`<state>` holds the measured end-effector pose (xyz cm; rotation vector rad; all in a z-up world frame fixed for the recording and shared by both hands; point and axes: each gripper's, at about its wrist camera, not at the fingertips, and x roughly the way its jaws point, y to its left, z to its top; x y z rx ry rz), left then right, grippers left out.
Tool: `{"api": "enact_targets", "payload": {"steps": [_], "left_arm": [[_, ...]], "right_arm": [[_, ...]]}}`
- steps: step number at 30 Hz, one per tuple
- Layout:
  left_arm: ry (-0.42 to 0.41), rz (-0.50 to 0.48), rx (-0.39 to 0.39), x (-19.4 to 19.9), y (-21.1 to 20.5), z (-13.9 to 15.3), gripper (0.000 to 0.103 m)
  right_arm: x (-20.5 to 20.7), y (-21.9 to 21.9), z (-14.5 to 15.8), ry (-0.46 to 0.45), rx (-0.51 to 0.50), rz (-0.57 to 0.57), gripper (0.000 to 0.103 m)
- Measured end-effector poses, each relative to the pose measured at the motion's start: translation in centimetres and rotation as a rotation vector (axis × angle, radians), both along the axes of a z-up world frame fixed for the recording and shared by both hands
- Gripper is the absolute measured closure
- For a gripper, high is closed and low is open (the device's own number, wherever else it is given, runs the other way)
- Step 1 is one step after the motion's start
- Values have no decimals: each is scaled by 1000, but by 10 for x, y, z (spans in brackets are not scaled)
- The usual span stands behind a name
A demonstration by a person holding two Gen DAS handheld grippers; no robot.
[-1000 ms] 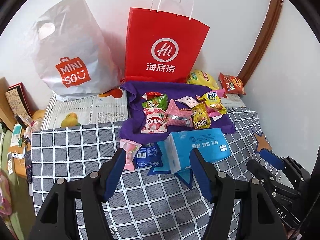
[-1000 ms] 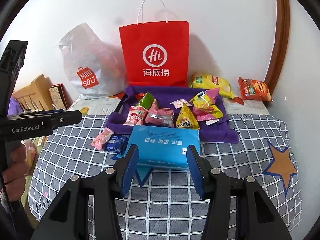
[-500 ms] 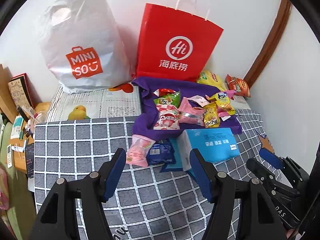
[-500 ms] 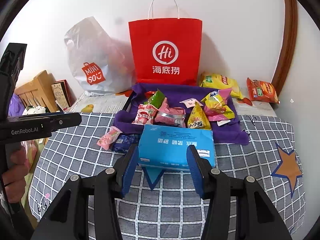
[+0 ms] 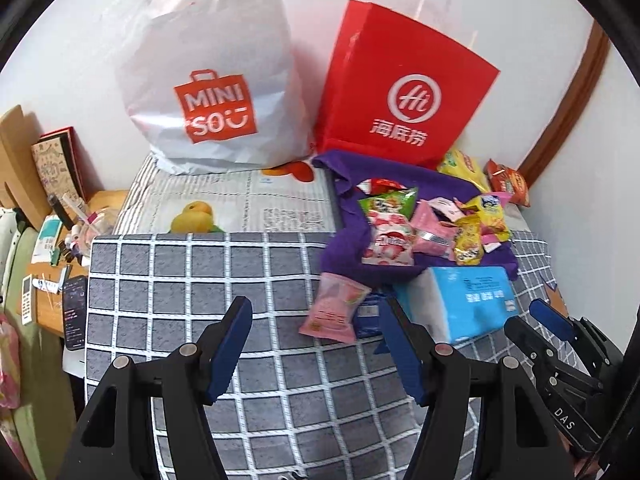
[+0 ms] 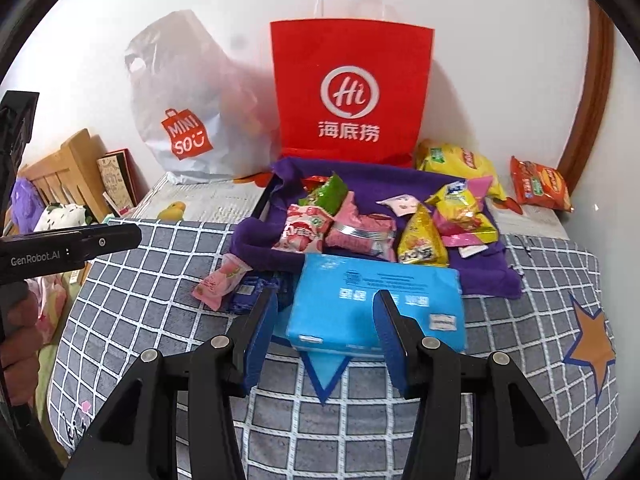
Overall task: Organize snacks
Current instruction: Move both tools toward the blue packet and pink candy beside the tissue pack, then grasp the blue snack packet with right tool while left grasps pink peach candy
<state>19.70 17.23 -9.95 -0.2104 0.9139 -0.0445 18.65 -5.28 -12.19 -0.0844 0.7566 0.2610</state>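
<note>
Both the left gripper (image 5: 316,344) and right gripper (image 6: 326,328) hold their blue-padded fingers apart above the grey checked quilt (image 6: 160,304); glossy crinkled snack packets (image 6: 380,224) heap on soft purple cloth (image 6: 480,276).

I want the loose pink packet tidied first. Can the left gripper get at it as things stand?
Probably yes: the left gripper is open, and the pink packet lies uncovered on the checked blanket just ahead.
</note>
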Motion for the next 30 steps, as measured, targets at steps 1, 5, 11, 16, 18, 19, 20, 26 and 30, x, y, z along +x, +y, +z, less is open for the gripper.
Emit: {"api": "enact_targets", "payload": {"steps": [1,5,11,16,18,19,20,26,30], "left_arm": [[4,8,1,2,4,-2,39],[12,39,7,10,18,-9,39],[29,78,8,20,42,-20,39],[43,95,8,25,58,-30,39],[49,98,6,27,62,-34,39],[51,98,6,27,63,-35,39],[52,98,4,28,65,-36,39],[55,92,-9,33,70,-42,39],[55,79,-14,35,71,-44,39]], "right_arm": [[2,4,-2,1,-4,5,53],[9,20,-10,8,-18,25,53],[24,48,-24,23,-43,77,53],[40,76,-43,46,-89,126,54],[43,84,-49,43,-123,160,54],[46,90,-53,46,-143,177,54],[48,94,-57,51,-159,186,54],[57,117,-77,61,-252,238,54],[63,125,-87,69,-315,240,54]]}}
